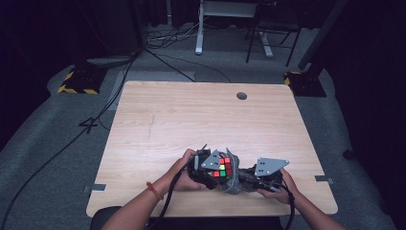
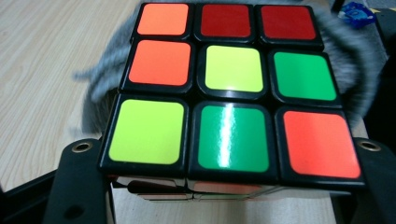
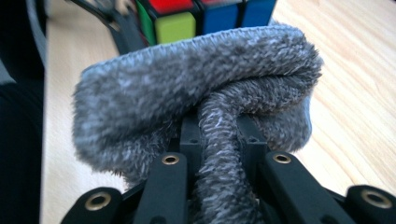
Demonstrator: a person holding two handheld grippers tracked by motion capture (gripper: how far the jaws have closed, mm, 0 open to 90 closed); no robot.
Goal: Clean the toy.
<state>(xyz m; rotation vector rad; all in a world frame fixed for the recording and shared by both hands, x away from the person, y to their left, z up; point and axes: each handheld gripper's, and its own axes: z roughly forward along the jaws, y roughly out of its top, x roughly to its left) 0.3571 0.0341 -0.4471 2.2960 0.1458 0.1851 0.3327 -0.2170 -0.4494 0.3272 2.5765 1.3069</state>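
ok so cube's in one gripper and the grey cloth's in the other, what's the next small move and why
Probably bring the cloth against the cube and wipe one face. The left gripper is shut on the cube and the right gripper pinches a fold of cloth, whose fuzzy bulk already sits right beside the cube, above the table. Both grips look firm.

In the left gripper view the cube (image 2: 232,88) hides the left claw (image 2: 224,186) tips and most of the grey cloth (image 2: 100,77) behind it. In the right gripper view the cube's upper part is cut off at 12 o'clock, and the cloth (image 3: 196,88) buries the right claw (image 3: 219,135) tips.
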